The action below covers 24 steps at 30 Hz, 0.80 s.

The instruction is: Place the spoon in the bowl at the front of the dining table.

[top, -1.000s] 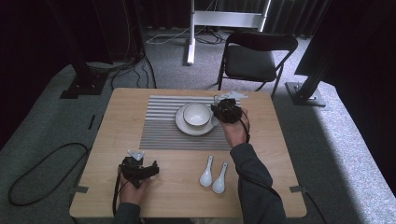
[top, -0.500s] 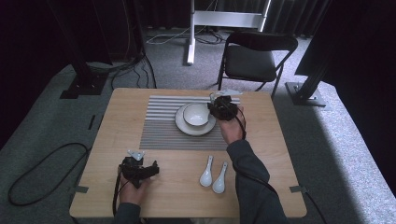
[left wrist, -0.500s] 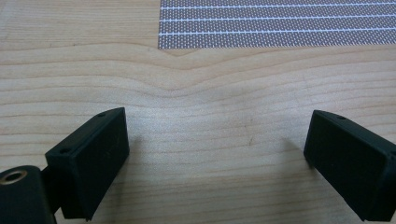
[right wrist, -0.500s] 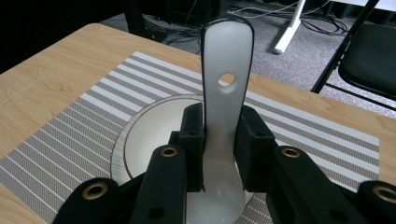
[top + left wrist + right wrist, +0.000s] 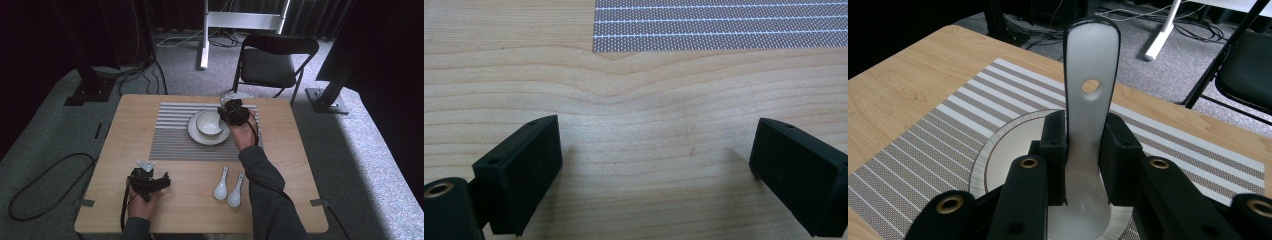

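From the high view, the right gripper (image 5: 233,111) hovers at the far right edge of the white ceramic bowl (image 5: 209,123), which sits on a round white plate (image 5: 195,135) on the grey striped placemat (image 5: 170,135). The left gripper (image 5: 149,181) rests low over the near left part of the light wooden table (image 5: 130,115), well apart from the bowl. Two white ceramic spoons (image 5: 228,186) lie side by side on the table near the person's right sleeve.

In the left gripper view, the two black jaws stand spread wide over bare wood with nothing between them.

In the right gripper view, the jaws pinch a white ceramic soup spoon (image 5: 1091,85) by its handle, the holed end pointing up and away, above the plate's rim.
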### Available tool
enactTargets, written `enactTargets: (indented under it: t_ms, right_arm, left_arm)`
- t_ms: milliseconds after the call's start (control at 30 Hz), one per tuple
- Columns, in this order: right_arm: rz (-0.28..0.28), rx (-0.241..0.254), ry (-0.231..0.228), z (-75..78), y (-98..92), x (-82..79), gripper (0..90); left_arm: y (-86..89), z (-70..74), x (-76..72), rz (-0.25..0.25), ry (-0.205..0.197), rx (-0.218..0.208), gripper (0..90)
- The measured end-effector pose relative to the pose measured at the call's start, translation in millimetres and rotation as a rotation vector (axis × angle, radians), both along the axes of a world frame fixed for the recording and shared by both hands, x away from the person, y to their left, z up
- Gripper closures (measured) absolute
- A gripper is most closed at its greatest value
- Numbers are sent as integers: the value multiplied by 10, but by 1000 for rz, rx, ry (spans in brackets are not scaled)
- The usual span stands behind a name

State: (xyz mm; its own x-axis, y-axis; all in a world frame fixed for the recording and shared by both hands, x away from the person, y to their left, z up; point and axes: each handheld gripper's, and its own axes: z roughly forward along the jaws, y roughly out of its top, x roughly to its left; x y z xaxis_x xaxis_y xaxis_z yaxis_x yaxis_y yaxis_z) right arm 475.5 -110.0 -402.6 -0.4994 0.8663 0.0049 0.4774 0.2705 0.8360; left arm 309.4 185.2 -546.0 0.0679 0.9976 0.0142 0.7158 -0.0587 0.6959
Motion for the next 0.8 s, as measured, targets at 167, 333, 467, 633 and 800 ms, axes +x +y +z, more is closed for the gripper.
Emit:
enactTargets:
  t_ms: [167, 333, 467, 633, 800]
  right_arm:
    - [-7, 0, 3, -15, 15, 52, 745]
    - [-2, 13, 10, -20, 29, 97, 745]
    - [-6, 12, 9, -49, 40, 120, 746]
    - [-16, 8, 5, -113, 54, 158, 746]
    - [-15, 16, 12, -159, 87, 195, 746]
  left_arm:
    - [-1, 0, -1, -1, 1, -1, 70]
    - [-2, 0, -1, -1, 1, -1, 70]
    - [-4, 0, -2, -2, 1, -1, 70]
    - [-5, 0, -2, -4, 1, -1, 70]
    - [-5, 0, -3, -5, 1, -1, 70]
